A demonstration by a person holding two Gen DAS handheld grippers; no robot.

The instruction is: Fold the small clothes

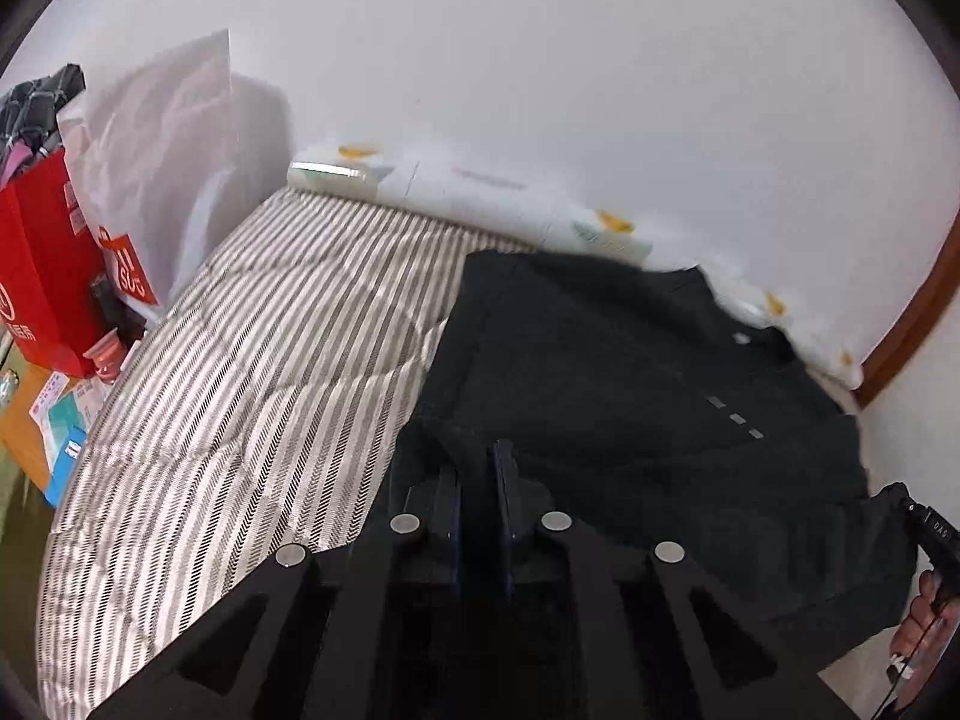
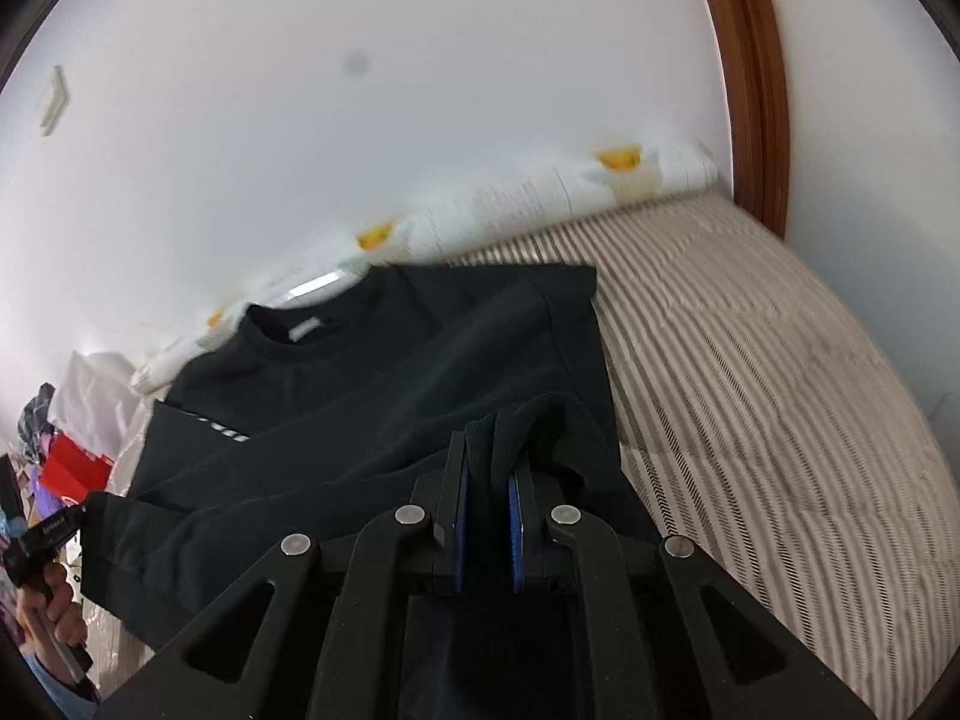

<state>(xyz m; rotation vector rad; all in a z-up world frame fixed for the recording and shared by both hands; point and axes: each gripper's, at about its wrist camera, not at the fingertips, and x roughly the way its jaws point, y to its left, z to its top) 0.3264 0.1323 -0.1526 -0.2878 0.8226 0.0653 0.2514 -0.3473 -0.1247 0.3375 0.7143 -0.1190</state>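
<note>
A black sweatshirt [image 2: 372, 384] is spread on a bed covered by a striped quilt [image 1: 252, 372], its collar turned toward the wall and a floral pillow [image 2: 540, 204]. A fold of its fabric is pinched between the nearly closed jaws of the left gripper [image 1: 477, 480], directly ahead of that camera. A bunched ribbed edge of the same garment is clamped in the right gripper [image 2: 492, 468], also nearly closed. A hand [image 2: 57, 600] is seen at the garment's far side. A red paper bag [image 1: 42, 276] is noted beside the bed.
</note>
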